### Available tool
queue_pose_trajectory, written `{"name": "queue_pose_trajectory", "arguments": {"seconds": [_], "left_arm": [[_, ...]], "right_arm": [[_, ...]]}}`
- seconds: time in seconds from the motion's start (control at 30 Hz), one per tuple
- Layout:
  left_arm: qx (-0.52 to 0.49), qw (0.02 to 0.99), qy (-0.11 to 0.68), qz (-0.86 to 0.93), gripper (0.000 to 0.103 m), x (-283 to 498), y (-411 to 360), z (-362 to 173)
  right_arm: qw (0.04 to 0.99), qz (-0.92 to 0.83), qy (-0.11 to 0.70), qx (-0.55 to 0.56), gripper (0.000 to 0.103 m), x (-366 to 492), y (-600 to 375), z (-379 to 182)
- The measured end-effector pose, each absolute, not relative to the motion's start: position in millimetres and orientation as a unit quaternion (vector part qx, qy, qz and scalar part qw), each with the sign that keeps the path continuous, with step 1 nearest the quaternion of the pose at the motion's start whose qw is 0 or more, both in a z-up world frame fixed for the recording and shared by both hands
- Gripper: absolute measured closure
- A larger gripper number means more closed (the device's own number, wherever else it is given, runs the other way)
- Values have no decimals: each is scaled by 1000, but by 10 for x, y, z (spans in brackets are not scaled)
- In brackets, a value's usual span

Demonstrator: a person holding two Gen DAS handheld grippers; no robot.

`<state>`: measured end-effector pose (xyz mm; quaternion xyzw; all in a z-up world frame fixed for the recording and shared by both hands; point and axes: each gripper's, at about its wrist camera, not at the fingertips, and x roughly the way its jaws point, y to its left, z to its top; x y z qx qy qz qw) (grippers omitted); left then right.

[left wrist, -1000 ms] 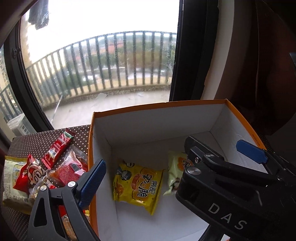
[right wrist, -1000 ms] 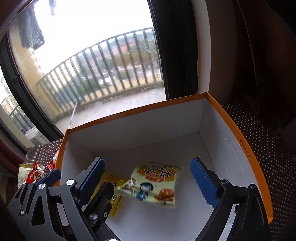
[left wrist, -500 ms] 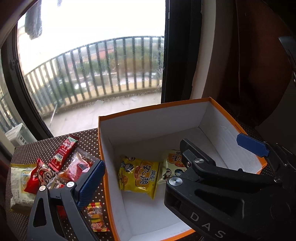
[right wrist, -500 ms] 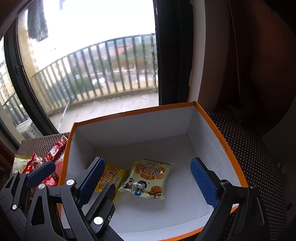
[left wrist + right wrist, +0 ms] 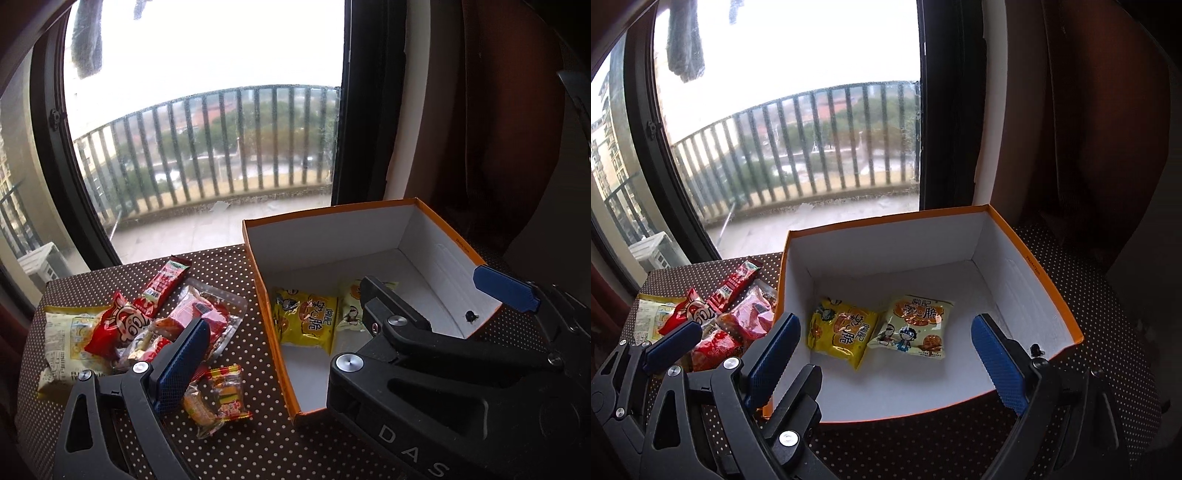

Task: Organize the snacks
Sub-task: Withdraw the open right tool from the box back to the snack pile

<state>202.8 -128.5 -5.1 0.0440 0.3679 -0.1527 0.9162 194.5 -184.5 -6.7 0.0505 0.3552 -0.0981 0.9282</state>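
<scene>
Two snack packs lie flat on the floor of the box (image 5: 1027, 254), which stands open at the tabletop's (image 5: 258, 439) right side, near the far edge by the window (image 5: 798, 110). We see the yellow pack (image 5: 842, 330) toward the box's left wall and the pale pack (image 5: 916, 326) just beside it on the right, their edges touching or slightly overlapping.

Our left tool (image 5: 343, 325) hangs over the tabletop with its jaws spread wide and nothing between them; one blue pad sits above the loose snacks, the other above the box's right wall. Our right tool (image 5: 886, 358) is likewise gaping and empty, its pads straddling the near part of the box.

Left of the box, toward the tabletop's left edge, the remaining snacks sit in a heap: a red stick (image 5: 164, 282), a red bag (image 5: 118, 325), a clear packet (image 5: 207, 314) with red contents, and a white bag (image 5: 61, 343). A small candy packet (image 5: 218, 398) lies nearer to us, apart from the heap and just beside the box's left wall.
</scene>
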Motion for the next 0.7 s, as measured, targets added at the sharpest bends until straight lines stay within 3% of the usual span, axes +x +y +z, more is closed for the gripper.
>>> {"name": "queue_pose_trajectory", "arguments": {"seconds": [0.7], "left_arm": [[37, 937, 326, -118, 6, 1398, -443, 36]], "right_arm": [[948, -50, 311, 37, 7, 1288, -1196, 111]]}}
